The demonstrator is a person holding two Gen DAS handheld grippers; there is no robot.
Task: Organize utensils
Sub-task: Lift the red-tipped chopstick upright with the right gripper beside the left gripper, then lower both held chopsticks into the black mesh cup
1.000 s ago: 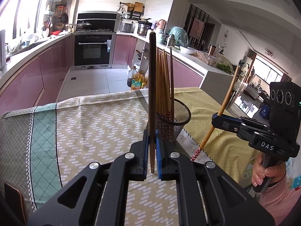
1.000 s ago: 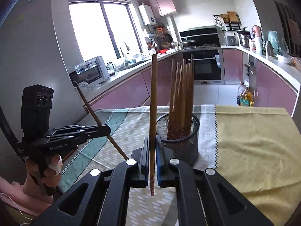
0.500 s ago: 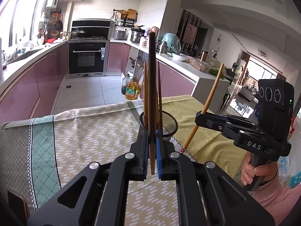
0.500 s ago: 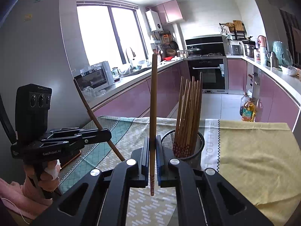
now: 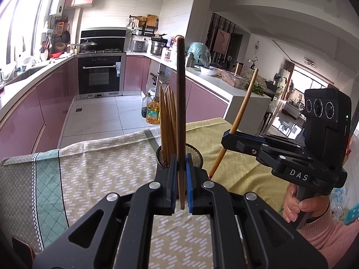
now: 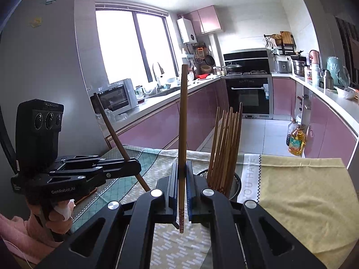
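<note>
Left claw: our left claw (image 5: 181,180) is clamped on a dark brown wooden chopstick (image 5: 180,103), which stands upright between the blue-lined pads; in the right wrist view the same claw (image 6: 132,168) shows at the left with its stick slanting.
Right claw: our right claw (image 6: 182,187) is clamped on a lighter tan wooden chopstick (image 6: 182,134) with a patterned lower tip, also upright; in the left wrist view this claw (image 5: 228,139) shows at the right, its stick (image 5: 241,112) tilted.
Holder: a black wire-mesh round cup (image 5: 195,154) stands on the tabletop just beyond both claws, with a bundle of reddish-brown chopsticks (image 5: 168,125) standing in it, leaning slightly; the bundle (image 6: 226,148) fans a little in the right wrist view.
Position: we hold both sticks near the cup, above the tabletop, neither one inside it.
Tabletop: covered by a beige cloth with white dashes and a teal diamond border (image 5: 89,170), and beside it a plain yellow-green cloth (image 6: 303,190).
Hands: we see our right hand (image 5: 300,206) in a pink sleeve and our left hand (image 6: 60,215) gripping the handles.
</note>
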